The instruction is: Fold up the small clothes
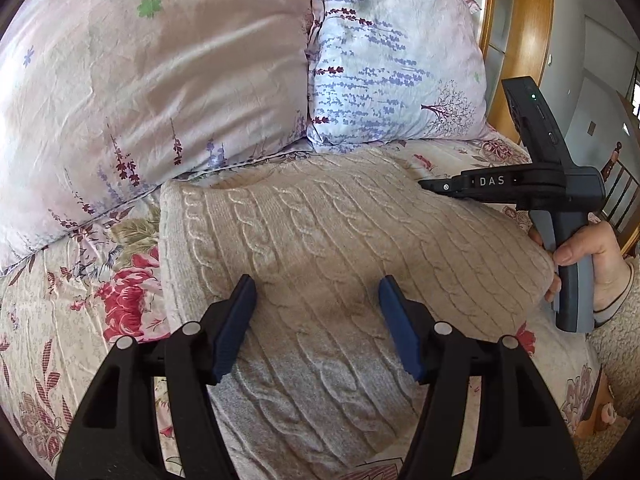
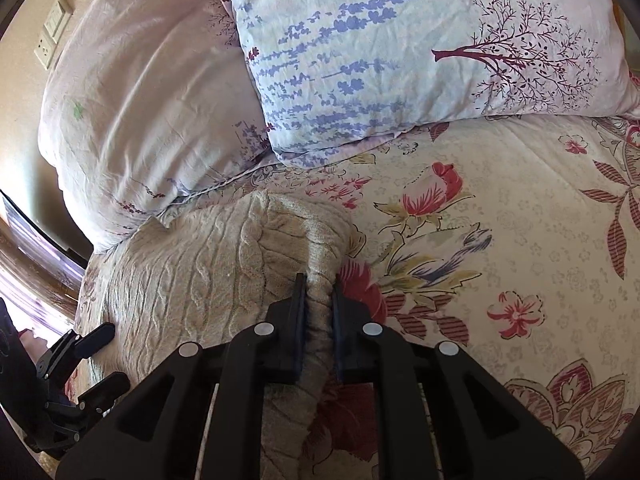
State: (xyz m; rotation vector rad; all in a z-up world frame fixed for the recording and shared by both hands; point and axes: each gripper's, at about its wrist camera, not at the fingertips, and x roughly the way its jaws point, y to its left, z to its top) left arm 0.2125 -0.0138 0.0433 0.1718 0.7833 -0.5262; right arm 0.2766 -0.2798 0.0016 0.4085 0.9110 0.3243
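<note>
The cream cable-knit sweater [image 1: 320,240] lies on the flowered bedspread [image 2: 520,220], its far end close under the two pillows and its body running back toward me. My right gripper [image 2: 319,300] is clenched on the sweater's right-hand edge, a ridge of knit pinched between the dark pads, because I judge that this side is the one to be carried over the middle for the next fold; holding it at the edge lets the cloth hinge along its own length. My left gripper [image 1: 318,320] is released, its blue pads [image 1: 236,320] standing well apart over the middle of the sweater with nothing caught between them, so it is free either to press the fold line down or to take a second hold. To the right of the sweater the bedspread lies bare and wide, which gives room to lift and swing the gripped edge. Ahead there is less: the pink pillow [image 1: 160,80] and the lavender-printed pillow [image 2: 400,60] sit just beyond the sweater's top, so I should not push the cloth forward. On my left the bed ends near a wooden frame [image 2: 32,264], and I would keep the sweater from sliding that way.
</note>
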